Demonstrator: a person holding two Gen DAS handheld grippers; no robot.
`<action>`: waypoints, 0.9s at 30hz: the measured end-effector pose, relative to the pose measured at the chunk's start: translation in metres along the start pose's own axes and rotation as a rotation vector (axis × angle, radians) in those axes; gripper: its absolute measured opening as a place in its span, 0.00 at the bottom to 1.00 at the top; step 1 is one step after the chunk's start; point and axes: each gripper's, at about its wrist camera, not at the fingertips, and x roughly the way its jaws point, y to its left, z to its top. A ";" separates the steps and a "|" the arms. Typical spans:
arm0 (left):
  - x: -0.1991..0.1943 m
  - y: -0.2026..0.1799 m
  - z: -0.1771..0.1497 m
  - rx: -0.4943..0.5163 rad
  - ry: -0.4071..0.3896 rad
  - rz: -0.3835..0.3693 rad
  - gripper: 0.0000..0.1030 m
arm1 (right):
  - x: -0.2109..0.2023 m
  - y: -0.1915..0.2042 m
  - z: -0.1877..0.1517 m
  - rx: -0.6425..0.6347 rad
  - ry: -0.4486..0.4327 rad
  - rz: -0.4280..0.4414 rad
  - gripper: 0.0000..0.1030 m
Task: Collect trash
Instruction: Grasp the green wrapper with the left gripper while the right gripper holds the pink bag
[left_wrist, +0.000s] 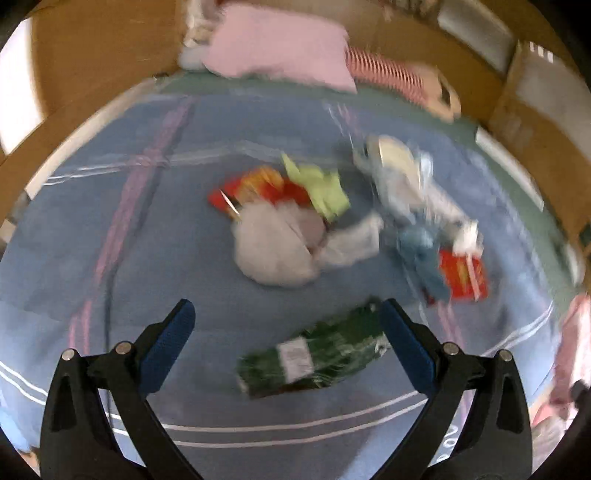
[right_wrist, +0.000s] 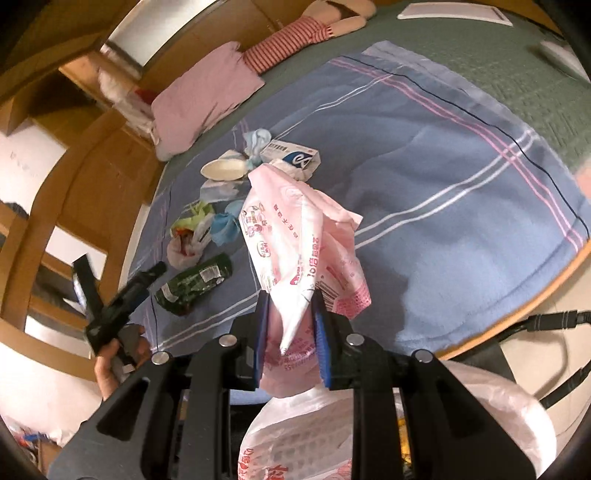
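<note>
The pink wrapper (right_wrist: 295, 258) hangs pinched between the blue pads of the right claw (right_wrist: 291, 332), its loose end flopping up and away over the bed. It looks like thin printed plastic film: very light, limp and crinkly, likely slippery, so a hold on a bunched fold, as here, should serve better than on a single flat edge. Directly below the claw gapes a white bag (right_wrist: 332, 435), which appears to be the collecting sack; letting go above its mouth would probably drop the wrapper in, though so light a thing may drift.

The rest of the trash lies on the blue blanket (right_wrist: 424, 166). Nearest is a green bottle (left_wrist: 317, 358) on its side, between and just beyond the fingers of the left claw (left_wrist: 288, 332), which stands wide apart and holds nothing. The bottle seems crushed plastic, smooth and round, apt to roll or squirt out; across the middle of its body is the sensible place to take it. Beyond it sit a crumpled white bag (left_wrist: 273, 251), a red packet (left_wrist: 258, 184) and yellow-green paper (left_wrist: 325, 188), all soft and light. Farther off lie a blue-and-white box (right_wrist: 291, 155), stiff enough to grip by its sides, and a white spoon-like dish (right_wrist: 225, 170). A pink pillow (right_wrist: 203, 96) rests at the bed's head.
</note>
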 end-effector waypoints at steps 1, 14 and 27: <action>0.006 -0.004 -0.002 0.007 0.030 -0.011 0.97 | -0.001 -0.001 -0.001 -0.001 -0.001 -0.001 0.23; 0.000 -0.014 -0.036 0.082 0.133 -0.158 0.30 | 0.000 0.012 -0.010 -0.017 0.000 0.001 0.23; -0.042 0.000 -0.050 0.055 0.019 0.008 0.94 | 0.028 0.035 -0.016 -0.087 0.027 -0.030 0.23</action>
